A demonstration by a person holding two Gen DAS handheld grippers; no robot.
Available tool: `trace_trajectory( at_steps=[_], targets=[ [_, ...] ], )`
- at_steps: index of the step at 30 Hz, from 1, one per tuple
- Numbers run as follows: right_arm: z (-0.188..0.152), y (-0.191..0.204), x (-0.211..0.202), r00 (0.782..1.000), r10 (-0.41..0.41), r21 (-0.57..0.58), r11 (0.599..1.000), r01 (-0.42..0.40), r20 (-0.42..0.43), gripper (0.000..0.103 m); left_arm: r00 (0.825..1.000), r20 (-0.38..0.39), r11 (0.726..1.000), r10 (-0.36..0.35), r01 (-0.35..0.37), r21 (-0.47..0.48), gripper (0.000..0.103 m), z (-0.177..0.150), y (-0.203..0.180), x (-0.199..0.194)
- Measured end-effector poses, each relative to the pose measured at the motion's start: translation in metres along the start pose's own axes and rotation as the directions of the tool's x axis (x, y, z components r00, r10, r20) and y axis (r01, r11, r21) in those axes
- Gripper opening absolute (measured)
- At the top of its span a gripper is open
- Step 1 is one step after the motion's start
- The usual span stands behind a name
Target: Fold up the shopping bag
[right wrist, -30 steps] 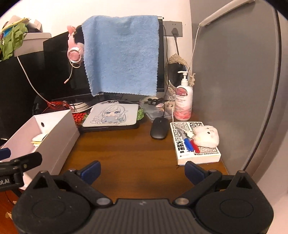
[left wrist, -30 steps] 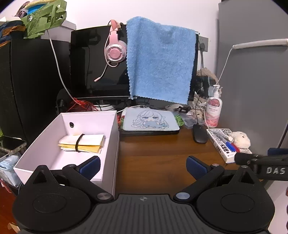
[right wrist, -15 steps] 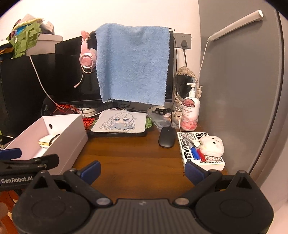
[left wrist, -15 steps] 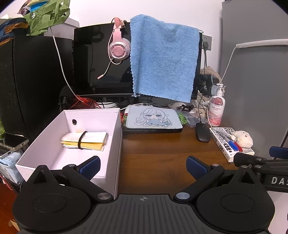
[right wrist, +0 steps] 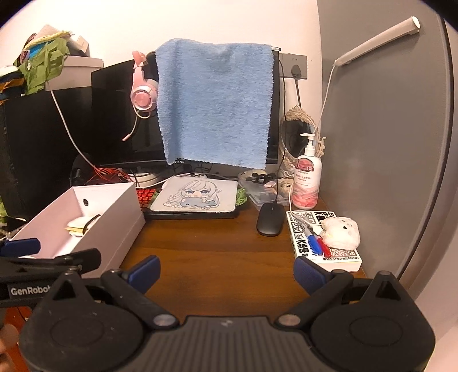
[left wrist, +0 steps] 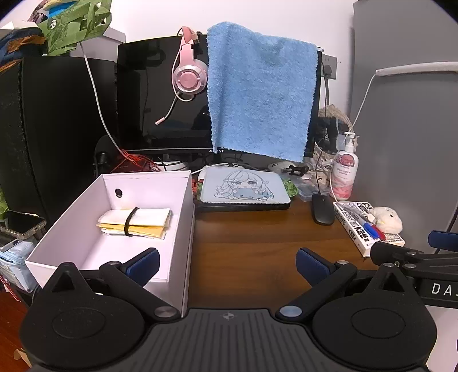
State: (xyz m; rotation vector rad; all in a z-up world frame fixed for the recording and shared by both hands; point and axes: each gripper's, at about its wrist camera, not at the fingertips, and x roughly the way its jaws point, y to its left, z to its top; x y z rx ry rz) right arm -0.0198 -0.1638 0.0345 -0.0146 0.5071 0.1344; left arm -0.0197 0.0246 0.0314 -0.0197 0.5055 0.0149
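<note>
A folded cream and yellow bag bundle (left wrist: 134, 222) with a black band around it lies inside the white open box (left wrist: 183, 229) on the left of the wooden desk (left wrist: 252, 257). In the right wrist view only a corner of the bundle (right wrist: 78, 226) shows over the box wall (right wrist: 114, 229). My left gripper (left wrist: 226, 261) hovers open and empty above the desk's front, its left fingertip over the box's near corner. My right gripper (right wrist: 226, 271) is also open and empty, to the right of the box. Each gripper shows at the edge of the other's view.
A monitor draped with a blue towel (left wrist: 257, 97) and a pink headset (left wrist: 189, 74) stand at the back. A cartoon mouse pad (left wrist: 243, 189), black mouse (right wrist: 269, 219), lotion bottle (right wrist: 307, 177), and a book with pens and a plush (right wrist: 320, 237) fill the right side. A green crumpled bag (left wrist: 71, 23) sits high left.
Both grippers have drawn back from the desk and risen a little, so the scene looks farther away. Both stay open and empty. The bundle has not moved.
</note>
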Motion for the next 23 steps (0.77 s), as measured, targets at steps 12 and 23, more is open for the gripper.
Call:
trace_trajectory(
  at_steps=[12,23],
  targets=[
    [0.0021,0.0020,0.0002,1.000,-0.002,0.003,1.000,0.002,-0.003,0.100,1.000,-0.003,1.000,0.002,-0.002,-0.005,0.102,-0.0009,0.0028,0.0005],
    [0.0041,0.0005,0.0041,1.000,0.007,0.001,1.000,-0.007,-0.005,0.100,1.000,-0.002,1.000,0.027,-0.027,-0.006,0.102,0.0005,0.0054,0.0015]
  ],
)
